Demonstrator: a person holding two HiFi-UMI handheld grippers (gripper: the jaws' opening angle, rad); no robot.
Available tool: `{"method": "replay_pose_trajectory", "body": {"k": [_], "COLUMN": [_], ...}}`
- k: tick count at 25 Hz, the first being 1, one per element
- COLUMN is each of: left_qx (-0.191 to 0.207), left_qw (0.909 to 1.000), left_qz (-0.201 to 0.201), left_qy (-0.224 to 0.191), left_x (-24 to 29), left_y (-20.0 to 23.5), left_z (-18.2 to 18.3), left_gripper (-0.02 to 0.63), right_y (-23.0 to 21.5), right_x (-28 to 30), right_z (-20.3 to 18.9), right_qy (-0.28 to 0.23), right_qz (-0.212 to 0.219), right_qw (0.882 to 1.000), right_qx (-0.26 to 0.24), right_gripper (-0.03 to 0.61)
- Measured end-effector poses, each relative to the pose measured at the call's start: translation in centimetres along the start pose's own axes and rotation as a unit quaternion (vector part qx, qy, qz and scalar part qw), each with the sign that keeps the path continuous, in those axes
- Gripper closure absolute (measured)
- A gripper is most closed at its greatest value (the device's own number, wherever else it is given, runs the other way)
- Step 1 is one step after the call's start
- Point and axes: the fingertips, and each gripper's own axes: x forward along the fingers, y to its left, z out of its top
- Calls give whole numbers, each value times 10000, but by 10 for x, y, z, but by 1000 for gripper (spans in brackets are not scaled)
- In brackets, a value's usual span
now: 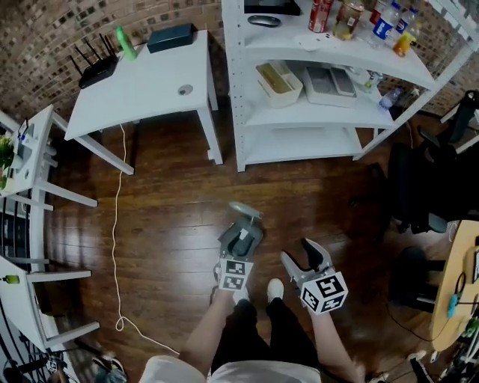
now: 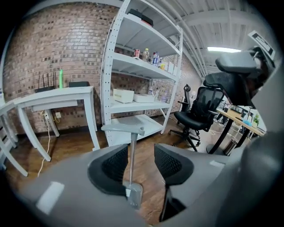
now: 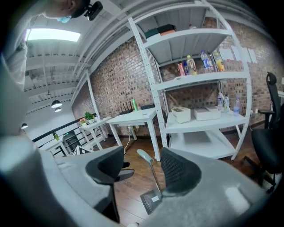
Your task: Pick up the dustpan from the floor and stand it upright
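**Letting go of dustpan [image 2: 132, 168], stood upright on floor [image 1: 172, 217].**
With left gripper [image 2: 141, 150] parted round the handle, not pinching, lift clear straight up without nudging it. Hold right gripper [image 3: 141, 162], parted and empty, just beside as guard. Plenty of bare floor around; shelf [image 1: 299, 112] ahead, cord [image 1: 116, 224] well left, chair [image 1: 426, 187] right.

White table [image 1: 150, 93] at eleven o'clock carried a router [image 1: 96, 71], green bottle [image 1: 126, 43] and dark box [image 1: 171, 37], white shelving unit [image 1: 299, 142] at one o'clock held bottles [image 1: 383, 22], white cable [image 1: 115, 224] trailed at nine o'clock, black office chair [image 1: 438, 187] sat at three o'clock.
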Motion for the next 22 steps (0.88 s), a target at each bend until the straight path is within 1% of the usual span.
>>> {"method": "replay_pose_trajectory", "body": {"k": [2, 4, 7, 9, 12, 13, 15, 16, 17, 18, 19, 22], "left_qx": [-78, -154, -47, 98, 160, 104, -151, -281, -328, -262, -96, 576], "left_qw": [9997, 9984, 9928, 9859, 9705, 9643, 9534, 9499, 9482, 9475, 9468, 9394], "left_qz": [112, 251, 564, 819, 1266, 1405, 1529, 1497, 1446, 1423, 1459, 1700], "left_qy": [-185, -478, -1053, -1456, -2046, -2241, -2596, -2727, -2811, -2852, -2867, -2920], "left_x": [-30, -71, -138, -181, -239, -254, -278, -285, -292, -298, -305, -329], "left_y": [-3, -13, -36, -55, -91, -106, -140, -157, -173, -185, -195, -208], "left_z": [30, 60, 103, 130, 167, 178, 197, 205, 213, 219, 223, 237], "left_gripper": [413, 413, 405, 393, 368, 356, 334, 320, 310, 305, 304, 296], "right_y": [11, 31, 59, 67, 65, 59, 45, 39, 37, 37, 39, 48], "right_x": [-12, -30, -64, -90, -138, -155, -190, -205, -219, -231, -242, -267], "right_z": [21, 26, 33, 49, 81, 91, 107, 115, 124, 132, 139, 155], "right_qy": [-154, -169, -329, -652, -1168, -1299, -1500, -1592, -1688, -1788, -1880, -2093], "right_qz": [75, 225, 500, 536, 455, 425, 383, 372, 368, 367, 363, 234], "right_qw": [9999, 9996, 9974, 9932, 9833, 9810, 9798, 9788, 9766, 9736, 9702, 9614], "right_qx": [-8, -56, -410, -804, -1323, -1376, -1268, -1237, -1277, -1369, -1483, -1769], "right_gripper": [325, 325, 325, 324, 303, 290, 227, 204, 193, 185, 180, 179]}}
